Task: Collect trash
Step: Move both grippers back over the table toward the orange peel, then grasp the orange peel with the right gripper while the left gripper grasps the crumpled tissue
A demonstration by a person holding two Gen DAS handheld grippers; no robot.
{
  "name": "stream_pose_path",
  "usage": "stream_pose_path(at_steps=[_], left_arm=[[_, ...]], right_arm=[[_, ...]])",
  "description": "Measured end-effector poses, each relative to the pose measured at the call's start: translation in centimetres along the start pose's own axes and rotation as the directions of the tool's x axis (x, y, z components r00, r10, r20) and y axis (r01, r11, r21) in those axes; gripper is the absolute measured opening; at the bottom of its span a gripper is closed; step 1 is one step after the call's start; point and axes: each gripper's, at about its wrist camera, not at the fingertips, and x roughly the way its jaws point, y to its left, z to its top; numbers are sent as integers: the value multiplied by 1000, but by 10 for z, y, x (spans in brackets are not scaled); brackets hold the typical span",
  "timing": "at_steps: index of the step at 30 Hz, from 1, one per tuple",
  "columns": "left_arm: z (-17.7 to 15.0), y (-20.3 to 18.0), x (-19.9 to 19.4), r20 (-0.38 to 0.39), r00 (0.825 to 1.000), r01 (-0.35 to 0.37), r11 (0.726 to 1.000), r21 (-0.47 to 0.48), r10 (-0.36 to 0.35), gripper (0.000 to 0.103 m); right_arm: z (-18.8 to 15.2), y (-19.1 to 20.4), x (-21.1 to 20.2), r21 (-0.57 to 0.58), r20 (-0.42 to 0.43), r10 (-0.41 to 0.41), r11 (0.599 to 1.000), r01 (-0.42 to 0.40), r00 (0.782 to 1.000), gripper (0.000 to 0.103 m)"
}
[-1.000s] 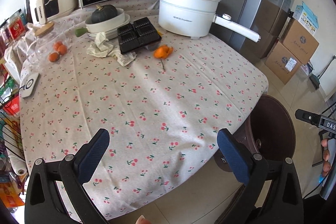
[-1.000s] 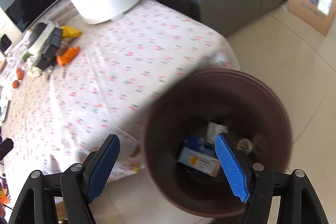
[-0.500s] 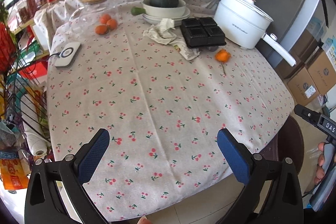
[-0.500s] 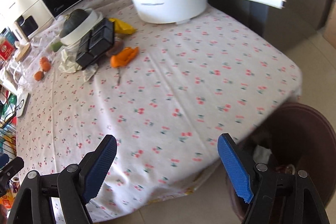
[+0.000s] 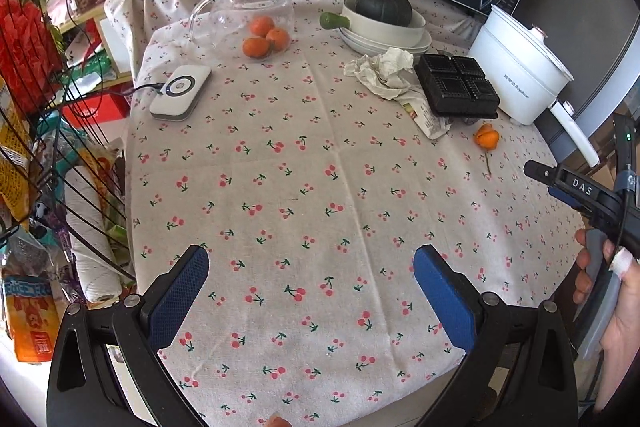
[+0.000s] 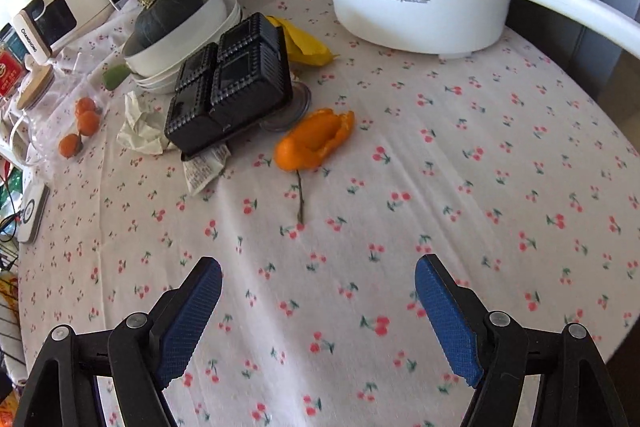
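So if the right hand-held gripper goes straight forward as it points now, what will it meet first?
Probably the thin stem and then the orange peel attached to it. The right hand-held gripper is open; its height above the tablecloth is unclear.

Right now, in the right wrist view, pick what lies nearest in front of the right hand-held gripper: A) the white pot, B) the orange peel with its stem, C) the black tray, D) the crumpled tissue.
B: the orange peel lies closest ahead of the open right hand-held gripper; the others sit farther back.
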Motion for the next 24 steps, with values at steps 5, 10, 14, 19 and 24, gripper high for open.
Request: stream_pose_path(at_steps=[5, 10, 14, 19, 24], left_arm=[[7, 11, 13, -4, 1000, -20, 999, -31, 20, 103], [12, 16, 23, -19, 999, -27, 997, -67, 25, 103], [14, 17, 28, -19, 999, -28, 997, -71, 27, 103], [13, 18, 35, -29, 999, -44, 996, -71, 42, 103], [12, 16, 37, -31, 998, -52, 997, -62, 50, 103]], right_arm=[[18, 0, 31, -3, 20, -18, 1000, 18, 1000, 83], [30, 3, 57, -3, 28, -5, 1000, 5, 1000, 82], [36, 6, 80, 7, 20, -2, 1000, 2, 1000, 77], [38, 10, 97, 11, 34, -19, 1000, 19, 999, 63], [39, 13, 98, -40, 38, -23, 999, 24, 999, 36]])
